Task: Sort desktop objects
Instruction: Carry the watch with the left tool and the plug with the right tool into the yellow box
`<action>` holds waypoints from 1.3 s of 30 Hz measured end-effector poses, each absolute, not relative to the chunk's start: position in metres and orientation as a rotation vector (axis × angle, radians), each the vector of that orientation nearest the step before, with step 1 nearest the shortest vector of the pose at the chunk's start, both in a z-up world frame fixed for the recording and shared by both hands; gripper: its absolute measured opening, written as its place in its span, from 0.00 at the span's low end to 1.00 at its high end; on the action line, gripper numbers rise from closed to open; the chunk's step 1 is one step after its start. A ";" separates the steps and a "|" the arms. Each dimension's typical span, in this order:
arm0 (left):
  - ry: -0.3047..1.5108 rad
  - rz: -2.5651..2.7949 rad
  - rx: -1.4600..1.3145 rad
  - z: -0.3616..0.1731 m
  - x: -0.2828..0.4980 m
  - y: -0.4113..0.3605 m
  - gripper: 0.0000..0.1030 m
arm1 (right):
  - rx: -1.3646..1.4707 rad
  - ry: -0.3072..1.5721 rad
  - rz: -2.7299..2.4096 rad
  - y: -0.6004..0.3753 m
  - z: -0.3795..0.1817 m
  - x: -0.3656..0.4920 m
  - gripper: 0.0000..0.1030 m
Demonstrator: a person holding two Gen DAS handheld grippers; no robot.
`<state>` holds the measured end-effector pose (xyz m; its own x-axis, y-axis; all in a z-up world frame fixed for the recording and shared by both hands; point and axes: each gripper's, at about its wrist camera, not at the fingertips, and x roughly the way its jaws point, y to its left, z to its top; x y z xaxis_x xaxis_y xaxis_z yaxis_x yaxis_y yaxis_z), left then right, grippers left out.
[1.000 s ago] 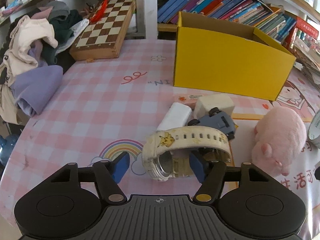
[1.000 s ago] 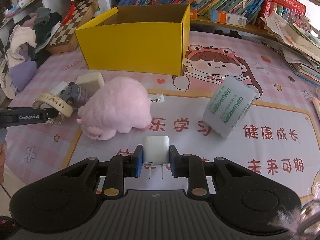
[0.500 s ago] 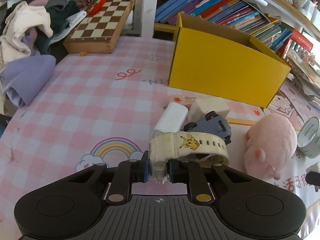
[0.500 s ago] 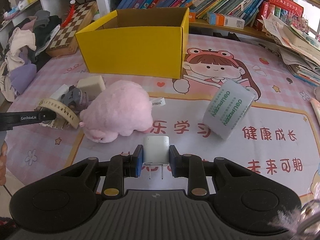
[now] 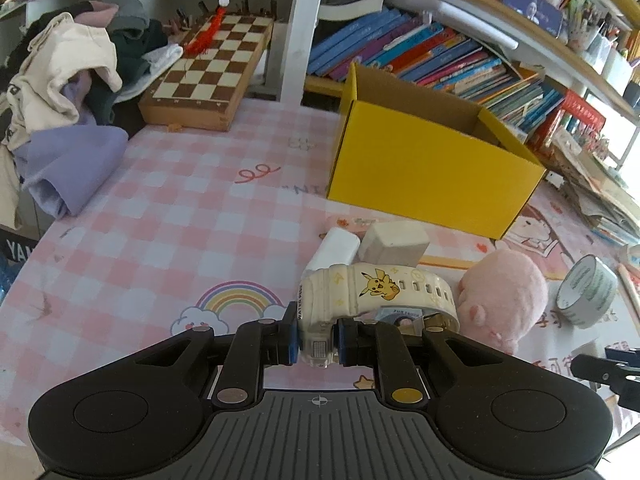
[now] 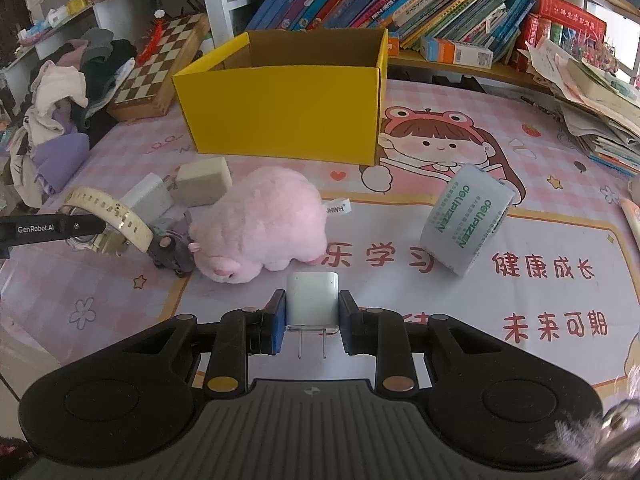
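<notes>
Left gripper (image 5: pixel 316 346) clamps the cream rubber cartoon watch (image 5: pixel 372 296), right gripper (image 6: pixel 312 320) pinches the white plug charger (image 6: pixel 312 305), open yellow cardboard box (image 5: pixel 424 168) at one o'clock — the dangling strap could snag its rim.

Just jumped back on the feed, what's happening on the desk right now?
Both handheld grippers are loaded. The left gripper is shut on the white cartoon-print watch, gripping it by the case with the strap looping off to the right. The right gripper is shut on a small white plug adapter, prongs pointing back toward the camera. The open yellow box sits ahead. The pink plush toy, tape roll, toy car and two white blocks remain on the mat.
</notes>
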<state>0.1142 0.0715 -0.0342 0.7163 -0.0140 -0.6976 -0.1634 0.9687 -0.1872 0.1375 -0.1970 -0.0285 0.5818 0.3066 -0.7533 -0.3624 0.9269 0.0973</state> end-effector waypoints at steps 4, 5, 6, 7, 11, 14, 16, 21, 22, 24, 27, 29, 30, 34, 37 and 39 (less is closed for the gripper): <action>0.754 0.083 -0.249 -0.029 0.109 0.074 0.15 | -0.069 0.858 0.395 -0.195 -0.027 0.134 0.24; 0.750 0.082 -0.248 -0.028 0.108 0.074 0.15 | -0.069 0.856 0.396 -0.194 -0.026 0.133 0.24; 0.745 0.081 -0.247 -0.026 0.107 0.074 0.15 | -0.070 0.855 0.398 -0.193 -0.026 0.132 0.24; 0.741 0.079 -0.246 -0.025 0.106 0.074 0.16 | -0.069 0.852 0.401 -0.192 -0.025 0.132 0.24; 0.721 0.063 -0.232 -0.018 0.103 0.072 0.15 | -0.063 0.845 0.409 -0.190 -0.023 0.133 0.24; 0.708 0.050 -0.220 -0.013 0.103 0.070 0.16 | -0.063 0.839 0.419 -0.187 -0.020 0.135 0.24; 0.701 0.042 -0.213 -0.010 0.104 0.068 0.16 | -0.071 0.834 0.428 -0.184 -0.019 0.137 0.24; 0.687 0.031 -0.203 -0.005 0.110 0.064 0.16 | -0.086 0.818 0.452 -0.179 -0.014 0.145 0.24; 0.686 0.030 -0.201 -0.004 0.112 0.064 0.16 | -0.087 0.815 0.456 -0.179 -0.013 0.148 0.24; 0.683 0.029 -0.198 -0.002 0.116 0.062 0.16 | -0.087 0.810 0.462 -0.179 -0.011 0.153 0.24; 0.677 0.029 -0.194 0.002 0.122 0.059 0.16 | -0.084 0.798 0.471 -0.180 -0.007 0.162 0.24; 0.668 0.028 -0.188 0.006 0.125 0.057 0.16 | -0.084 0.789 0.481 -0.180 -0.004 0.168 0.24; 0.664 0.027 -0.184 0.008 0.127 0.055 0.16 | -0.085 0.784 0.488 -0.180 -0.003 0.171 0.24; 0.639 0.028 -0.161 0.017 0.136 0.049 0.16 | -0.088 0.762 0.514 -0.180 0.003 0.183 0.24; 0.623 0.030 -0.148 0.023 0.142 0.045 0.16 | -0.087 0.745 0.528 -0.181 0.007 0.193 0.24; 0.616 0.031 -0.140 0.026 0.147 0.043 0.16 | -0.083 0.735 0.534 -0.183 0.010 0.201 0.24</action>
<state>0.1468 0.0425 0.0262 0.8162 -0.0128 -0.5776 -0.0706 0.9901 -0.1217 0.2007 -0.1831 0.0101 0.6152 0.4347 -0.6577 -0.4919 0.8636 0.1107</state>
